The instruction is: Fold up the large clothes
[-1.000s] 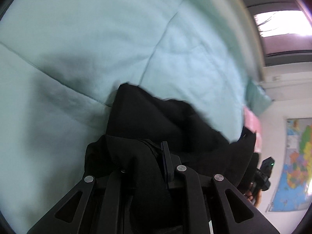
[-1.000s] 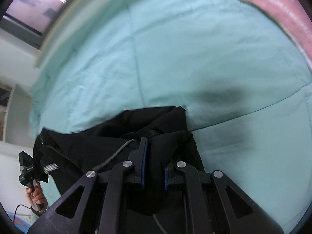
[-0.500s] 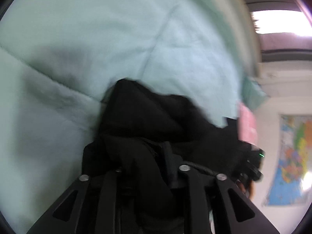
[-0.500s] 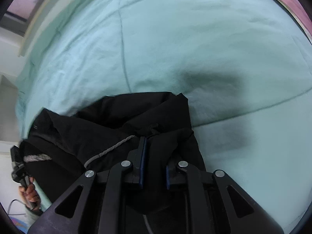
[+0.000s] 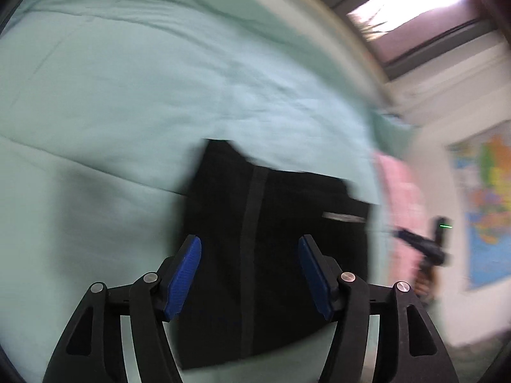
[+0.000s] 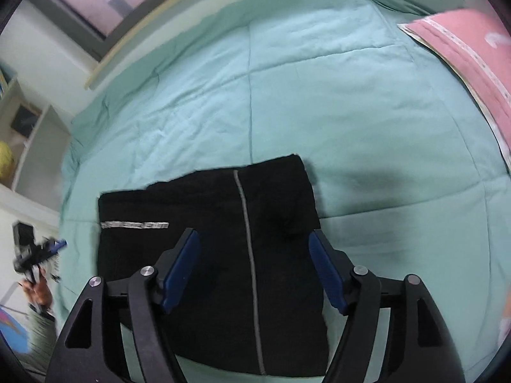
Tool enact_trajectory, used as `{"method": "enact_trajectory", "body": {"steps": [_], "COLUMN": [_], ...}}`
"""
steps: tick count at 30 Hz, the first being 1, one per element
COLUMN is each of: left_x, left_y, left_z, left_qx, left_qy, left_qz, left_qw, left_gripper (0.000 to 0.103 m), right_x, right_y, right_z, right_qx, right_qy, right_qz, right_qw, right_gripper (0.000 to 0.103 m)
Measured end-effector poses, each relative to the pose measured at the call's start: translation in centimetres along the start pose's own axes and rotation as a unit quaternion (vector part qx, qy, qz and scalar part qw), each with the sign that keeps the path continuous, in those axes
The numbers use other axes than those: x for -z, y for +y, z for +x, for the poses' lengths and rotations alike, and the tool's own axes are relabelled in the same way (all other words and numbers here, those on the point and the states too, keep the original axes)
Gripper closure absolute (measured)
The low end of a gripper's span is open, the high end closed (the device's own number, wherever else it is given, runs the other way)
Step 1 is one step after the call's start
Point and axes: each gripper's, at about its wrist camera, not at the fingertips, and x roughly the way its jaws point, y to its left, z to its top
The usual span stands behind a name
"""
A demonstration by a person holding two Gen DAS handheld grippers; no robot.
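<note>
A black garment (image 6: 223, 255) with a grey stripe down it and a grey bar near its left edge lies folded flat on the teal bed cover (image 6: 351, 111). It also shows in the left wrist view (image 5: 271, 255). My left gripper (image 5: 249, 271) is open and empty above the garment, blue pads apart. My right gripper (image 6: 254, 271) is open and empty above the same garment. The other gripper shows small at the edge of each view, right one (image 5: 424, 245) and left one (image 6: 35, 255).
A pink blanket (image 6: 463, 51) lies at the bed's far right, also in the left wrist view (image 5: 399, 198). A window (image 5: 405, 6) runs behind the bed. A wall map (image 5: 485, 198) hangs at the right. White shelves (image 6: 28, 134) stand to the left.
Both grippers were shut on bunched black cloth; now both are open and lifted back, and the garment lies flat and folded on the bed.
</note>
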Motion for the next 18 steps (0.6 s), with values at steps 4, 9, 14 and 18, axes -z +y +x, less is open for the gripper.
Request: {"method": "enact_trajectory", "body": {"steps": [4, 9, 14, 18], "left_x": [-2.0, -3.7, -4.1, -3.3], "left_y": [2.1, 3.9, 4.4, 2.6], "left_z": [5.2, 10.0, 13.4, 12.5], "left_qx": [-0.009, 0.011, 0.049, 0.0], "left_qy": [0.018, 0.058, 0.085, 0.056], "left_qz": [-0.026, -0.041, -0.056, -0.018], "left_qw": [0.9995, 0.9974, 0.9936, 0.9983], "left_gripper": [0.038, 0.038, 0.038, 0.076], "right_x": [-1.0, -3.0, -4.9, -4.3], "right_y": [-0.3, -1.8, -3.2, -2.1], "right_z": [3.1, 7.3, 11.6, 11.9], "right_qx": [0.039, 0.05, 0.024, 0.021], "right_qy": [0.009, 0.031, 0.064, 0.063], "right_qz": [-0.041, -0.082, -0.074, -0.096], "right_qw": [0.998, 0.995, 0.995, 0.993], "right_gripper": [0.029, 0.029, 0.036, 0.081]}}
